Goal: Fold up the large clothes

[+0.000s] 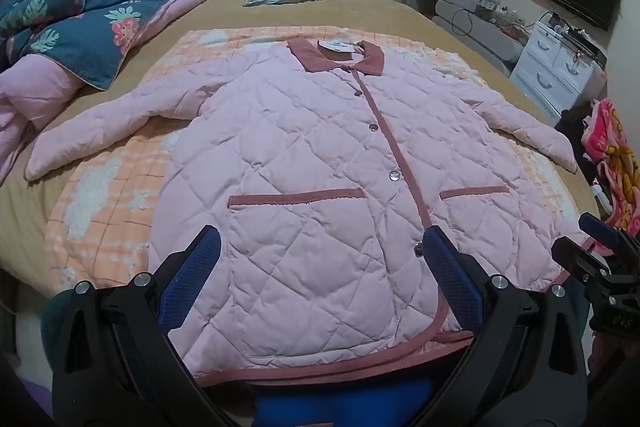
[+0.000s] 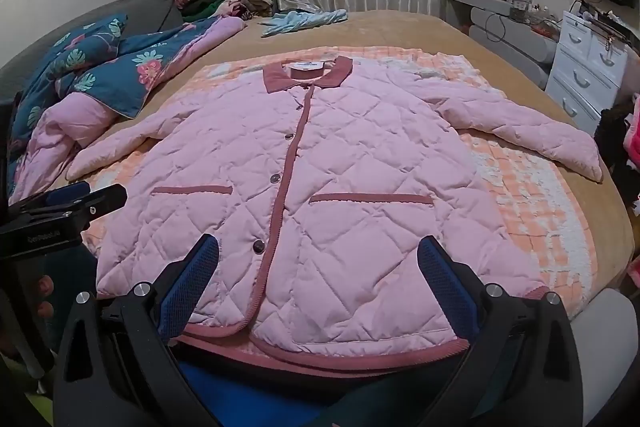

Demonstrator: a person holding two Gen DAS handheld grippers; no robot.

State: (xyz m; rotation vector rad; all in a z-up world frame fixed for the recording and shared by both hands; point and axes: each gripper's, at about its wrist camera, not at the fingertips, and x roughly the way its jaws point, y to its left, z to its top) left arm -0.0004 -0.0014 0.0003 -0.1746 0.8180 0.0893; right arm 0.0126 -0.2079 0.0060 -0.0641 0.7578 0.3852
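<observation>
We see the pink quilted jacket spread flat, front up and buttoned, on a checked blanket across the bed's near edge, sleeves out toward both sides. Our left hand-held gripper and right hand-held gripper hover over its hem, jaws wide, holding nothing.

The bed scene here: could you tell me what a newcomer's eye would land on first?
First the pink quilted jacket, spread flat and buttoned in the middle of the bed on an orange checked blanket, sleeves out to both sides. Next the blue floral quilt, bunched at the bed's far left corner. Nearest the camera, the left gripper and right gripper hover open over the jacket's hem.
</observation>
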